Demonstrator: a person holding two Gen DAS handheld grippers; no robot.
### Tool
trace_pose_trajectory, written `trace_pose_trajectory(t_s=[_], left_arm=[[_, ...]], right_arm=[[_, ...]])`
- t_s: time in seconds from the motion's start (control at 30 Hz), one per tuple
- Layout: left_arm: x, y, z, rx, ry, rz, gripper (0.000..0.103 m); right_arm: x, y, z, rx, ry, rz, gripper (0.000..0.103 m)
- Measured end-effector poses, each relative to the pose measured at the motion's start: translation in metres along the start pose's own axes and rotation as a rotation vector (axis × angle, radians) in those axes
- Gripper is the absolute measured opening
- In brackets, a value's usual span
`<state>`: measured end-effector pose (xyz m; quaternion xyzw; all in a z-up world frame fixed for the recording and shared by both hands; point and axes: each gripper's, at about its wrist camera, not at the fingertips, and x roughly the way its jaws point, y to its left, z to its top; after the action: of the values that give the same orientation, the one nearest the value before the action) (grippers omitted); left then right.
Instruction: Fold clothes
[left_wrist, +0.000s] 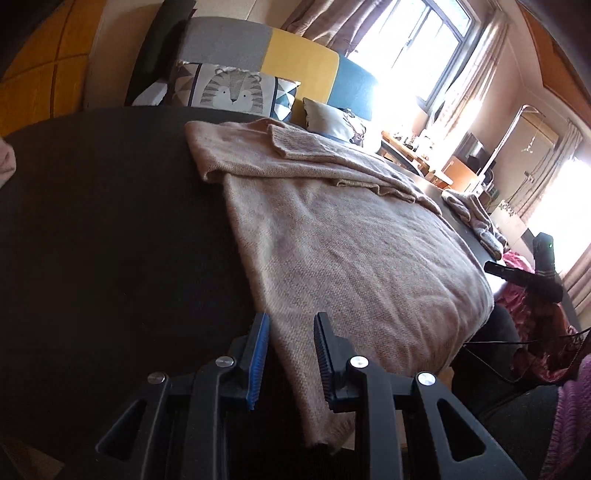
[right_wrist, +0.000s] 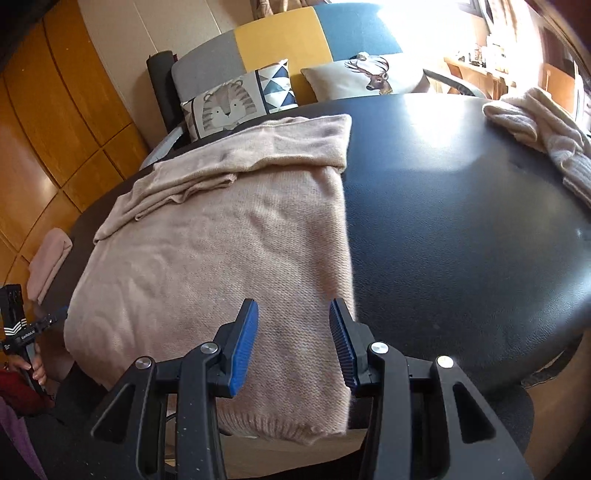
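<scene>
A beige knit sweater (left_wrist: 343, 236) (right_wrist: 221, 243) lies flat on the black table (left_wrist: 110, 229) (right_wrist: 461, 221), its sleeves folded in across the far part and its hem hanging over the near edge. My left gripper (left_wrist: 291, 325) stands open at the hem's left corner, the cloth edge between its blue-padded fingers (left_wrist: 258, 354). My right gripper (right_wrist: 293, 310) stands open over the hem's right corner, nothing pinched. The right gripper (left_wrist: 532, 273) also shows from the side in the left wrist view, and the left gripper (right_wrist: 22, 328), held by a hand, in the right wrist view.
A folded pink garment (right_wrist: 50, 258) lies at the table's left edge. A cream knit garment (right_wrist: 546, 122) (left_wrist: 472, 210) is bunched at the table's right end. Behind the table are a sofa with cushions (right_wrist: 236, 99), wooden cabinets (right_wrist: 55, 129) and a bright window (left_wrist: 424, 44).
</scene>
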<state>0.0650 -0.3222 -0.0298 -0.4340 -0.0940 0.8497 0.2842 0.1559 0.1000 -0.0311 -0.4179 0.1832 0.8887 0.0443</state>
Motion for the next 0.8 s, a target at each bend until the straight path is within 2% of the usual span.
trace_pose_trajectory(t_s=[0.23, 0.27, 0.3, 0.57, 0.63, 0.7, 0.8], left_arm=[[-0.015, 0.024, -0.029, -0.155, 0.045, -0.173, 0.025], [-0.015, 0.027, -0.032, -0.176, 0.053, -0.197, 0.025], [-0.014, 0.026, -0.033, -0.179, 0.062, -0.209, 0.025], [-0.007, 0.020, -0.043, -0.198, 0.137, -0.306, 0.025], [-0.003, 0.019, -0.045, -0.202, 0.156, -0.324, 0.025], [0.002, 0.018, -0.046, -0.205, 0.173, -0.337, 0.025], [0.008, 0.016, -0.047, -0.209, 0.199, -0.356, 0.025]], right_arm=[[-0.006, -0.029, -0.019, 0.038, 0.108, 0.107, 0.044], [-0.007, -0.031, -0.021, 0.047, 0.115, 0.132, 0.047], [-0.008, -0.033, -0.023, 0.058, 0.123, 0.157, 0.051], [-0.002, -0.037, -0.037, 0.093, 0.224, 0.222, 0.051], [0.000, -0.040, -0.038, 0.112, 0.229, 0.243, 0.052], [0.002, -0.043, -0.037, 0.139, 0.230, 0.271, 0.057], [0.004, -0.049, -0.038, 0.181, 0.255, 0.311, 0.057]])
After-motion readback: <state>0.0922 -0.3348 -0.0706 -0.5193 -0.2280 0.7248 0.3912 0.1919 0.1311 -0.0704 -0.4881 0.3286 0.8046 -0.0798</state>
